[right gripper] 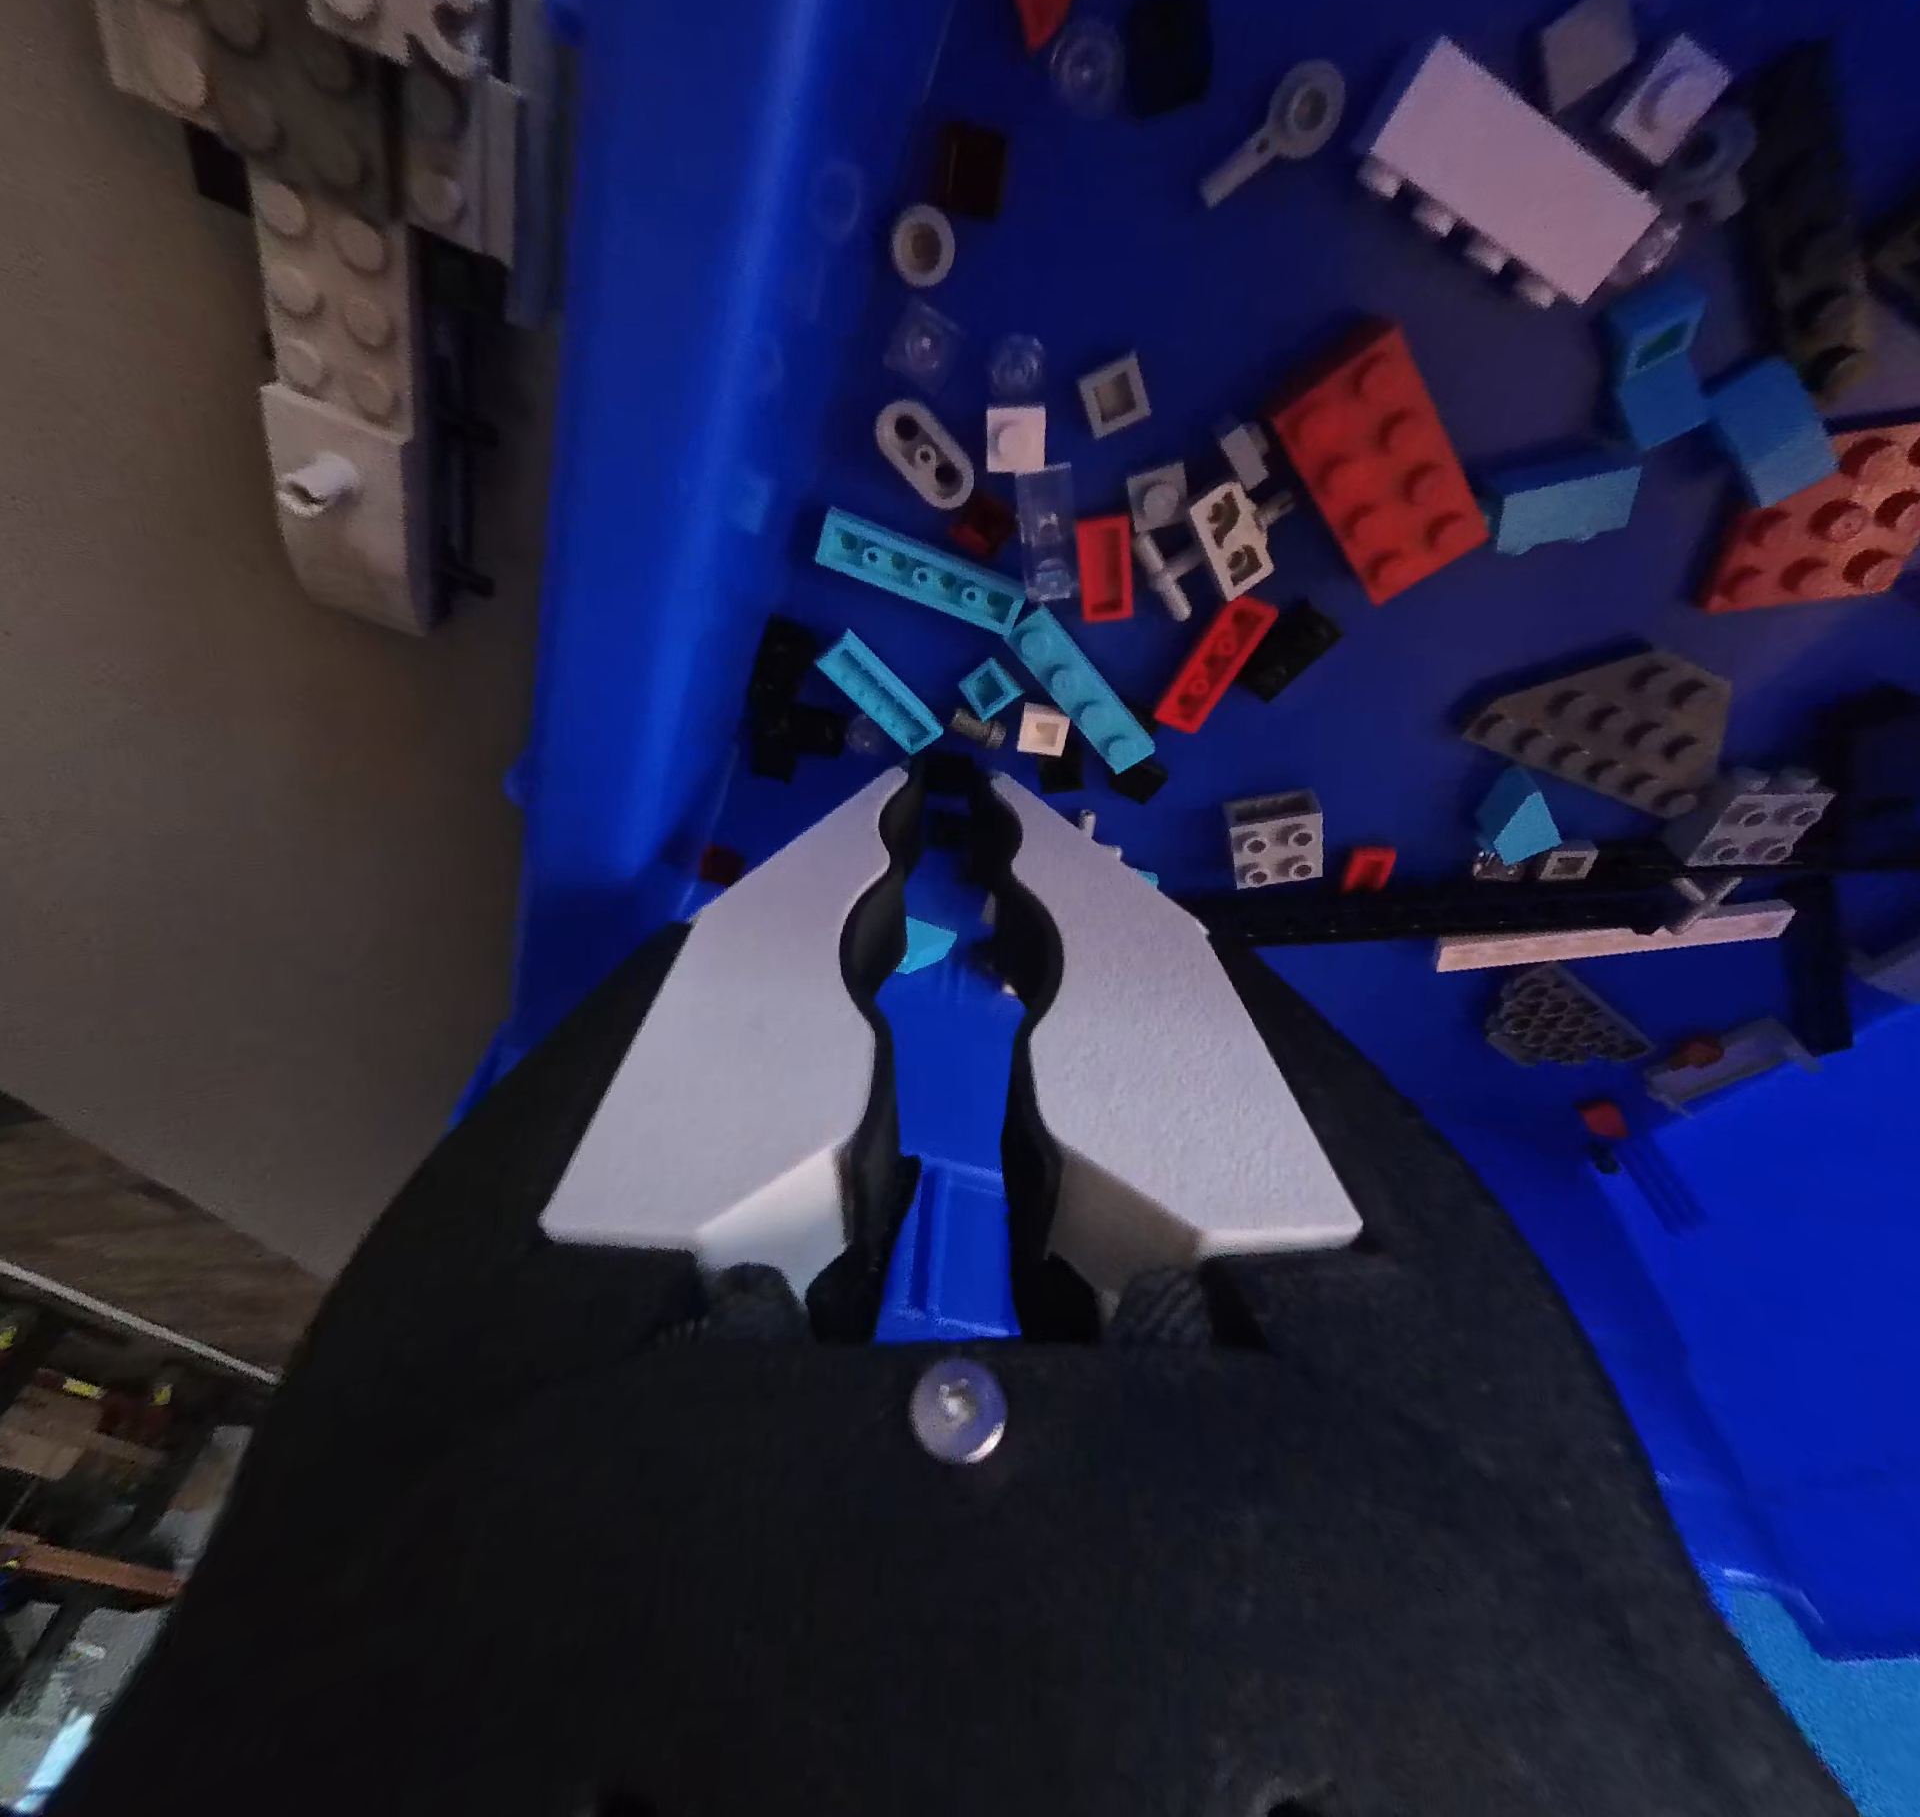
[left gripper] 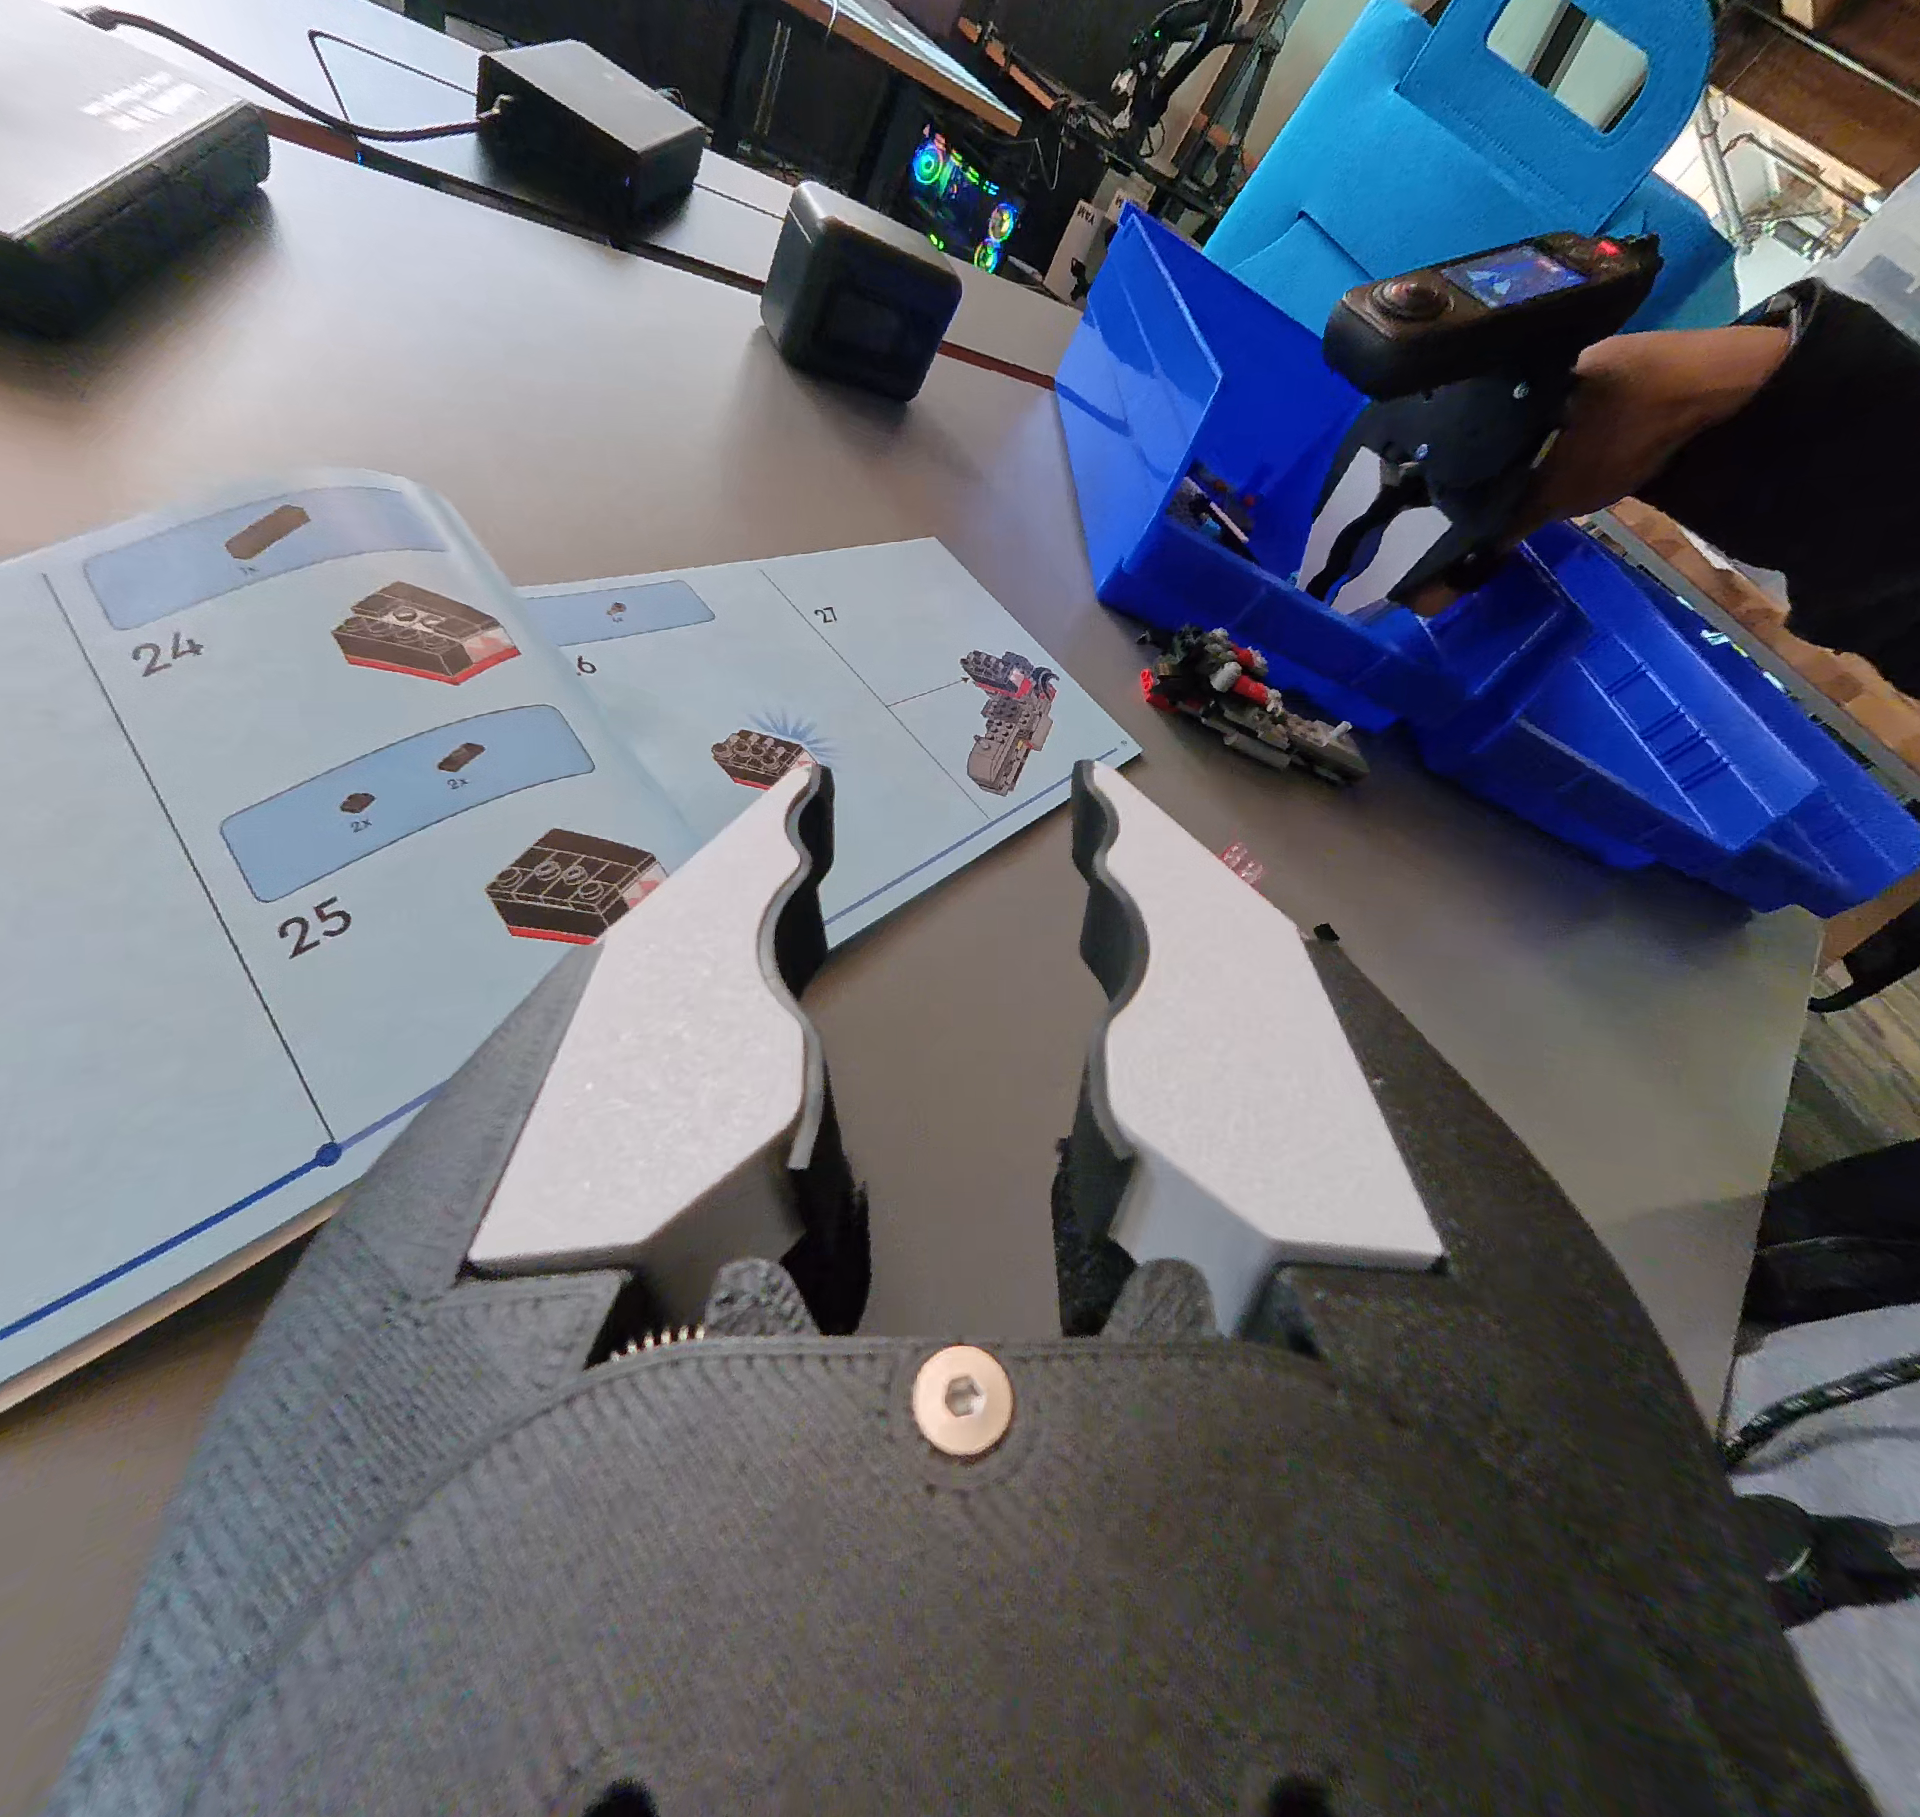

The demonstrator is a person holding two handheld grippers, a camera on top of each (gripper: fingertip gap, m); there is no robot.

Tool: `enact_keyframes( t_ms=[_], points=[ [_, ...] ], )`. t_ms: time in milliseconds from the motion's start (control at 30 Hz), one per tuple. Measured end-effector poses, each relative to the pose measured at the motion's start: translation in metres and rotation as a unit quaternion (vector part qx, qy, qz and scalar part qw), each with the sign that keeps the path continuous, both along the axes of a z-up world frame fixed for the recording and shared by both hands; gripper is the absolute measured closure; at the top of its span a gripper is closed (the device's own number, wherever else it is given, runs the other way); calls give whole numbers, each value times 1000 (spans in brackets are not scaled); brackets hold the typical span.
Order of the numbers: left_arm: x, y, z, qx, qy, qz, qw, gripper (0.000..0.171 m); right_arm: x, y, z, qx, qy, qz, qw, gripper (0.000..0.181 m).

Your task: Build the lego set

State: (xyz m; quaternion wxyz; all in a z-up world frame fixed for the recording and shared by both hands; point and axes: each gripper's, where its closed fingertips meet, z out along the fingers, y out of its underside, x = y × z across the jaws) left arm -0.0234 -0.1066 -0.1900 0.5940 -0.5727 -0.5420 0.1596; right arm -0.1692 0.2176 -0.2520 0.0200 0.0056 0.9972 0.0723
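My left gripper [left gripper: 951,780] is open and empty, low over the grey table beside the open instruction booklet [left gripper: 312,832]. A partly built dark grey, black and red lego model [left gripper: 1257,702] lies in front of the blue bin [left gripper: 1164,417]; it also shows in the right wrist view [right gripper: 332,313]. My right gripper [right gripper: 948,788] reaches down into the bin [right gripper: 665,417], its jaws nearly closed on a small black piece [right gripper: 943,768]. Loose red, turquoise, grey and black bricks lie all around it. The right gripper also shows in the left wrist view [left gripper: 1371,588], held by a hand.
A blue felt bag [left gripper: 1455,136] stands behind the bin. Black boxes [left gripper: 587,131] [left gripper: 857,287] with cables sit at the back of the table, and a flat black case [left gripper: 104,167] at far left. A small clear red piece [left gripper: 1244,861] lies by my left gripper. Across from one pair of fingers to the other is roughly 35 cm.
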Motion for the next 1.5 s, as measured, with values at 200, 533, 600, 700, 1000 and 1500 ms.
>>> enact_keyframes(
  t_ms=[200, 533, 600, 700, 1000, 1500],
  points=[
    [0, -2, 2, 7, 5, 2, 1000, 125, 2, -22, 56, -112, 55, -40, 991, 171],
    [6, 3, 4, -24, 20, 7, 999, 125, 155, -163, 90, -396, 1, -11, 918, 171],
    [14, 7, 3, -12, 13, 0, 1000, 125, 177, -184, 72, -407, 0, -13, 913, 171],
    [26, 11, 4, -5, 14, -6, 1000, 125, 194, -205, 47, -415, 13, -29, 909, 171],
    [33, 12, 5, 30, 8, -22, 999, 125, 192, -207, -4, -374, 61, -73, 923, 169],
    [35, 10, 9, 54, 16, -29, 998, 126, 134, -128, 47, -562, 158, -266, 767, 152]
  ],
)
